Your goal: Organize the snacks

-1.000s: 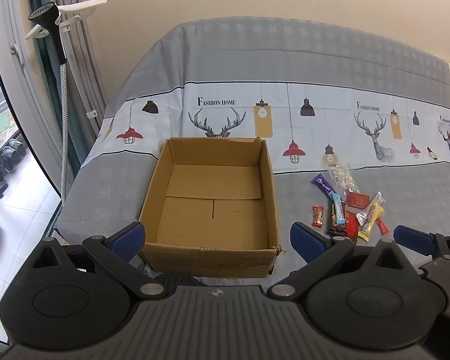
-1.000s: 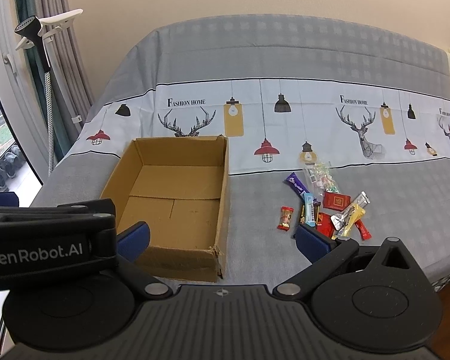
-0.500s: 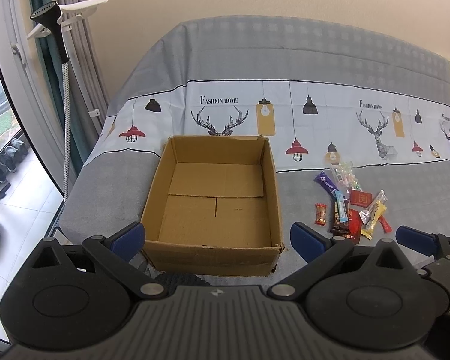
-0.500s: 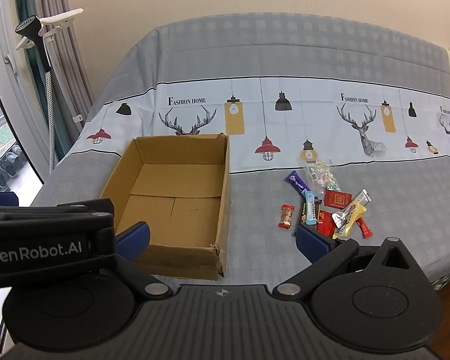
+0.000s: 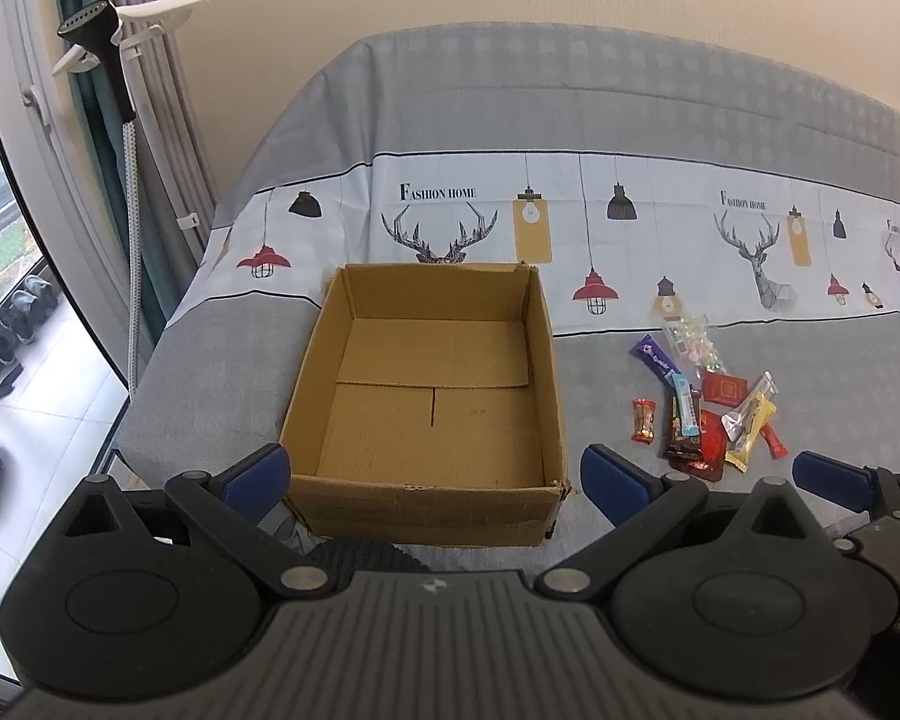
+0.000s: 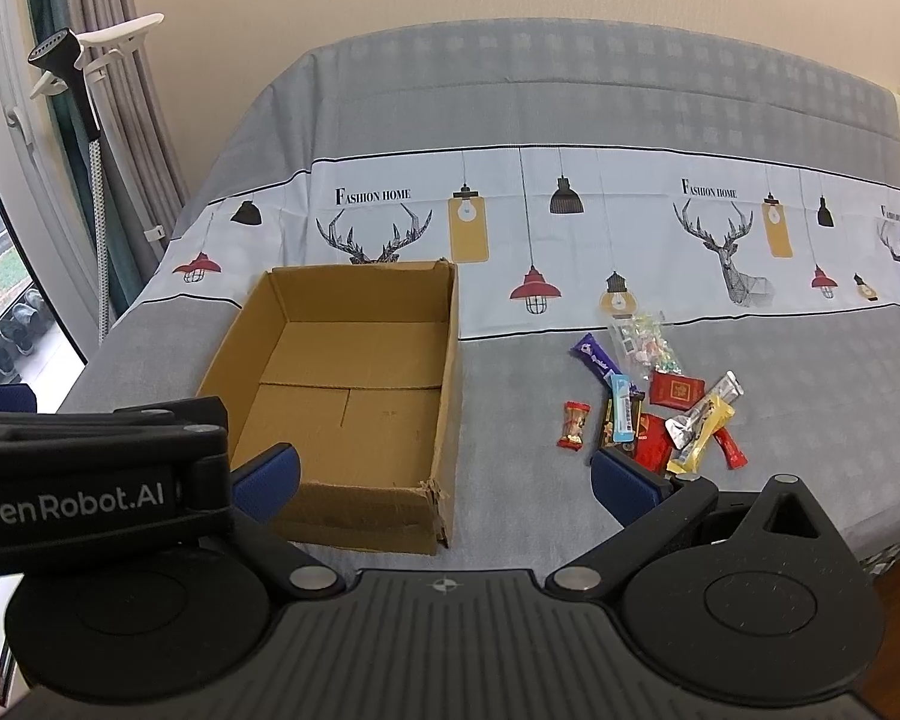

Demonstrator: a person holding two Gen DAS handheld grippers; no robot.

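Note:
An open, empty cardboard box (image 5: 432,420) (image 6: 342,414) sits on the grey patterned bed cover. To its right lies a small pile of wrapped snacks (image 5: 702,402) (image 6: 654,408): a purple bar, a clear candy bag, red packets, a light blue bar and a yellow stick. A single red candy (image 6: 573,425) lies a little left of the pile. My left gripper (image 5: 432,477) is open in front of the box's near wall. My right gripper (image 6: 444,483) is open too, near the box's front right corner, with nothing between its fingers. Both hover above the bed's front edge.
The bed cover (image 5: 570,120) stretches far back to a beige wall. A garment steamer stand (image 5: 114,42) and curtains stand at the left by a window. The floor with shoes (image 5: 12,318) shows at the far left. The left gripper's body (image 6: 90,480) fills the right wrist view's lower left.
Both views have shifted slightly: the box and snacks sit a little lower and nearer in frame. Nothing was picked up and both grippers stay open.

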